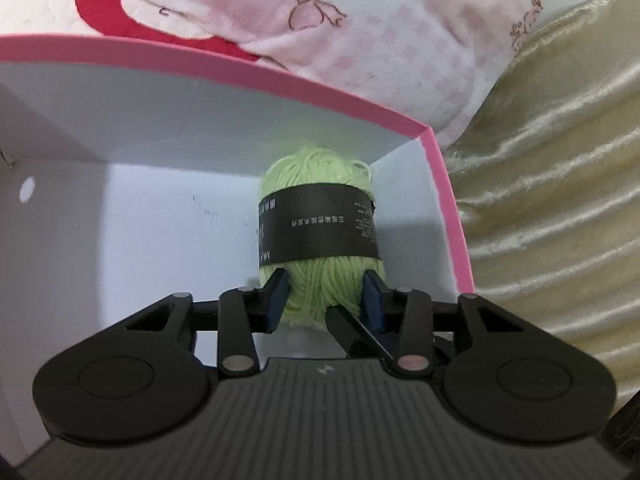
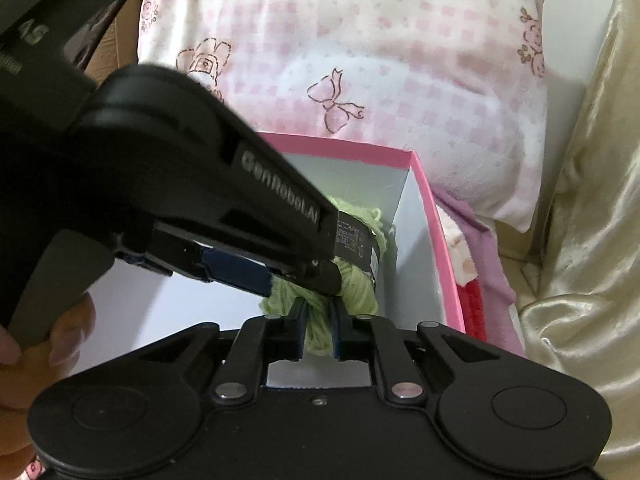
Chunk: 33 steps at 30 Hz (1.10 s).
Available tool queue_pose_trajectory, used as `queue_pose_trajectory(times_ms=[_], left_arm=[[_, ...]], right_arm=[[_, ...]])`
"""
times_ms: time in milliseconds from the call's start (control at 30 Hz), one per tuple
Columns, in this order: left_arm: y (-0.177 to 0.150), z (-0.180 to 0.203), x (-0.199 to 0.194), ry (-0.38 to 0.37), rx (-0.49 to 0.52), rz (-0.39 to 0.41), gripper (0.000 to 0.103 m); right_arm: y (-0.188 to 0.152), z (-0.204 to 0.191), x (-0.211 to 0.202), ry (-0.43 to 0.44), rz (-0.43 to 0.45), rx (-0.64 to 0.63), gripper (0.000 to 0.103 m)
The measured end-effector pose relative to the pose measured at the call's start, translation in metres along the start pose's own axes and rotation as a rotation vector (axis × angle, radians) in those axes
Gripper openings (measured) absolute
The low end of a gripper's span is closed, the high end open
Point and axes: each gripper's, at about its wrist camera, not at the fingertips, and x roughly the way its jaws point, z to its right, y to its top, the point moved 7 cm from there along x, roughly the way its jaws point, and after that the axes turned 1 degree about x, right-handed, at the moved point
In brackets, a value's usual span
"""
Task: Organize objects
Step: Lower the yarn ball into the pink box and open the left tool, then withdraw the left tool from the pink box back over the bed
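A pale green yarn ball (image 1: 320, 284) with a black paper label (image 1: 320, 224) lies in the right far corner of a white box with a pink rim (image 1: 448, 208). My left gripper (image 1: 325, 300) is shut on the ball's near end, with a blue pad pressed on each side. In the right wrist view the left gripper (image 2: 304, 280) reaches in from the upper left over the yarn ball (image 2: 356, 284) inside the box (image 2: 436, 216). My right gripper (image 2: 319, 332) is shut on the same near end, pinching a tuft of yarn between its narrow-set pads.
A pink checked plush blanket (image 2: 400, 60) lies behind the box. Gold satin fabric (image 2: 580, 240) runs along the right. Purple cloth (image 2: 492, 264) and something red (image 2: 474, 300) are tucked against the box's right wall. A hand (image 2: 24, 352) holds the left gripper.
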Motion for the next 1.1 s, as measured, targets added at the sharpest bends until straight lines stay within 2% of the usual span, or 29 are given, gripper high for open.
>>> queue_pose_trajectory(times_ms=[133, 233, 367, 533, 600, 800, 867, 933, 1100], left_arm=[[-0.003, 0.003, -0.011, 0.039, 0.061, 0.003, 0.044], [-0.008, 0.001, -0.021, 0.024, 0.061, -0.026, 0.047], [-0.018, -0.005, -0.04, 0.05, 0.062, -0.048, 0.051], [-0.033, -0.004, -0.065, 0.168, 0.176, -0.094, 0.051], [-0.037, -0.001, -0.078, 0.185, 0.197, -0.091, 0.052], [-0.045, 0.008, -0.127, 0.196, 0.235, -0.048, 0.059], [-0.049, 0.008, -0.143, 0.238, 0.243, -0.018, 0.062], [-0.053, 0.011, -0.161, 0.298, 0.285, 0.022, 0.068], [-0.064, 0.007, -0.195, 0.308, 0.265, 0.006, 0.073]], right_arm=[[-0.004, 0.001, -0.011, 0.036, -0.013, 0.034, 0.019], [-0.004, 0.001, -0.022, 0.081, -0.036, 0.077, 0.019], [-0.005, 0.004, -0.037, 0.122, -0.062, 0.134, 0.021], [-0.005, 0.003, -0.055, 0.139, -0.088, 0.146, 0.029], [-0.004, 0.002, -0.063, 0.128, -0.094, 0.138, 0.033], [-0.004, -0.008, -0.099, 0.12, -0.091, 0.119, 0.051], [-0.004, -0.014, -0.113, 0.123, -0.077, 0.108, 0.066], [-0.005, -0.02, -0.123, 0.124, -0.079, 0.095, 0.068], [-0.003, -0.03, -0.141, 0.114, -0.081, 0.075, 0.073]])
